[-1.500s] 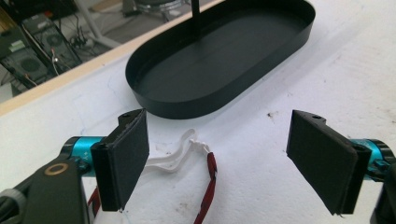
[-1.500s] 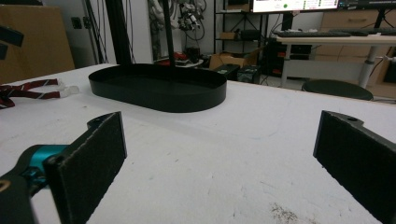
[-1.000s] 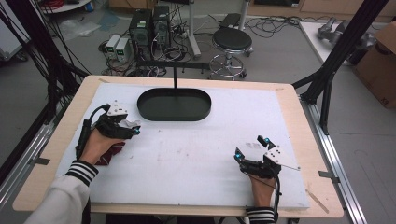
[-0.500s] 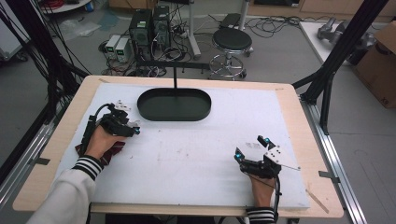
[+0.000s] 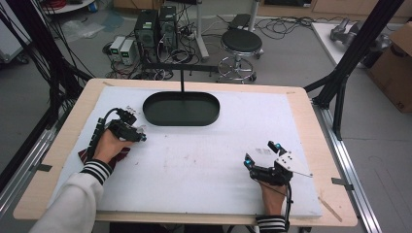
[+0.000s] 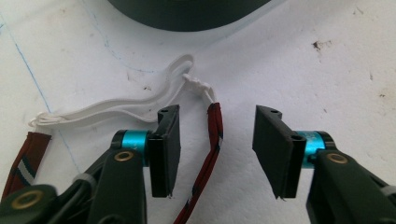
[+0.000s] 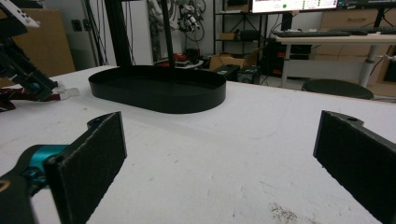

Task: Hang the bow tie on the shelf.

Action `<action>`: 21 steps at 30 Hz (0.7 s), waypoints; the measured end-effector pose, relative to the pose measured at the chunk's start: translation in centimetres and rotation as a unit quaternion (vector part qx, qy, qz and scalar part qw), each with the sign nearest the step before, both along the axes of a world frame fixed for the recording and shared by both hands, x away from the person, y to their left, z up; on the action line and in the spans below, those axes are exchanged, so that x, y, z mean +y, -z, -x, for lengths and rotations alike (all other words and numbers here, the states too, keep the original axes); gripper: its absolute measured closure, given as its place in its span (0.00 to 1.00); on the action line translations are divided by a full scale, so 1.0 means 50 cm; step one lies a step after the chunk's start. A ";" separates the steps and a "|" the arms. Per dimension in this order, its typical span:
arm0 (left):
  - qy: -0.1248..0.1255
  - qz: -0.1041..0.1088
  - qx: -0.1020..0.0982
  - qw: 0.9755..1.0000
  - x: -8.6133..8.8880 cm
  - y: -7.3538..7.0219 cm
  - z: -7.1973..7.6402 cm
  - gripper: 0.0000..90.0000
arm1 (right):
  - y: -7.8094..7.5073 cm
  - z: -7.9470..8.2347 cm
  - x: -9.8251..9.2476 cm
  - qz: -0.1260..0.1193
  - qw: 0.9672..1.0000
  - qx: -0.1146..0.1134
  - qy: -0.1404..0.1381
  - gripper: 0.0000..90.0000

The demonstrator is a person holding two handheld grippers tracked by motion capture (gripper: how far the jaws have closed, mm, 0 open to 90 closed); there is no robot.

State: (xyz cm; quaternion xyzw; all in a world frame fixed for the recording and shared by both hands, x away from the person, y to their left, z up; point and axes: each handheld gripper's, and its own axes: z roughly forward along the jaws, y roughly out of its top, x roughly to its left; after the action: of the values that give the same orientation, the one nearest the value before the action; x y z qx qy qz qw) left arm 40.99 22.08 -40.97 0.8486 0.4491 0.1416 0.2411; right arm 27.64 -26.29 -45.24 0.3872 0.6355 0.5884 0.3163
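A dark red patterned strap (image 6: pixel 214 140) lies on the white table cover, tied at its end to a white elastic band (image 6: pixel 140 100). My left gripper (image 6: pixel 217 116) points down over it, and the strap runs up between the jaws. The jaws have just been closing, but a gap shows on both sides of the strap and the pads are off it. In the high view the left gripper (image 5: pixel 137 133) sits at the table's left, with red fabric (image 5: pixel 83 156) under the hand. At the front right my right gripper (image 5: pixel 261 152) rests open with nothing in it (image 7: pixel 219 140).
A black oval tray (image 5: pixel 180 108) with a thin upright post stands at the back middle, just beyond the left gripper (image 6: pixel 187 14). The white cover (image 5: pixel 204 160) between the two hands is bare. A stool and computers stand on the floor behind the table.
My left gripper has slid a little to the right and lower over the strap, and its jaws stand narrower. The right gripper has stayed put.
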 end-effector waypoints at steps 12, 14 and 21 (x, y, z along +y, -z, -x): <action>-0.014 -0.001 0.029 0.999 -0.007 0.008 -0.013 0.72 | 0.000 -0.001 -0.001 0.002 1.000 -0.004 0.001 0.02; -0.024 -0.002 0.040 0.999 -0.005 0.007 -0.019 0.75 | 0.000 -0.001 -0.001 0.003 1.000 -0.005 0.001 0.02; -0.033 -0.001 0.054 0.998 -0.006 0.009 -0.027 0.86 | 0.000 0.000 0.000 0.001 1.000 -0.001 0.002 0.02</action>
State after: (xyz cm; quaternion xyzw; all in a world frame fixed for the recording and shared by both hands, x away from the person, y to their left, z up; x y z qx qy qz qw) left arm 42.34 21.78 -41.42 0.8396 0.4895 0.1039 0.2113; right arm 27.64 -26.29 -45.24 0.3872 0.6355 0.5873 0.3183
